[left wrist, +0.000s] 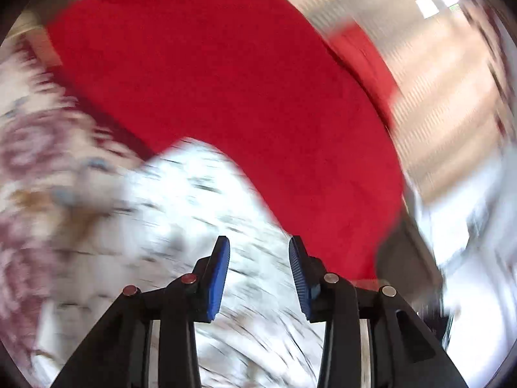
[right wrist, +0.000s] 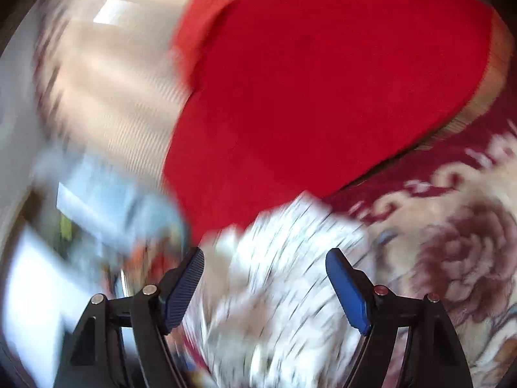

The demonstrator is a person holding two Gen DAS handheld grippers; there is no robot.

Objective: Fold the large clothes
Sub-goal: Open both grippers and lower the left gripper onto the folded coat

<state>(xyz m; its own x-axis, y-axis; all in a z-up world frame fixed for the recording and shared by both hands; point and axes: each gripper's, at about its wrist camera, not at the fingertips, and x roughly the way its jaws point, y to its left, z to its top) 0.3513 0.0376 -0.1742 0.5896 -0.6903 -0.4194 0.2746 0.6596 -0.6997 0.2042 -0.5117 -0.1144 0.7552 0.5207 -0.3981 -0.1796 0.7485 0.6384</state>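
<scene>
Now the red garment (left wrist: 226,80) lies beyond both tools (left wrist: 258,252) (right wrist: 265,265), untouched.

Left gripper (left wrist: 259,252), right gripper (right wrist: 265,263): black frames, blue ribbed jaws, round rivets.

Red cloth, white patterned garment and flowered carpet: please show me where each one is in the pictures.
red cloth (left wrist: 226,80), left wrist view, the middle of its flat surface.
white patterned garment (right wrist: 284,274), right wrist view, its blurred middle part.
flowered carpet (right wrist: 458,252), right wrist view, on a dark red flower.
</scene>
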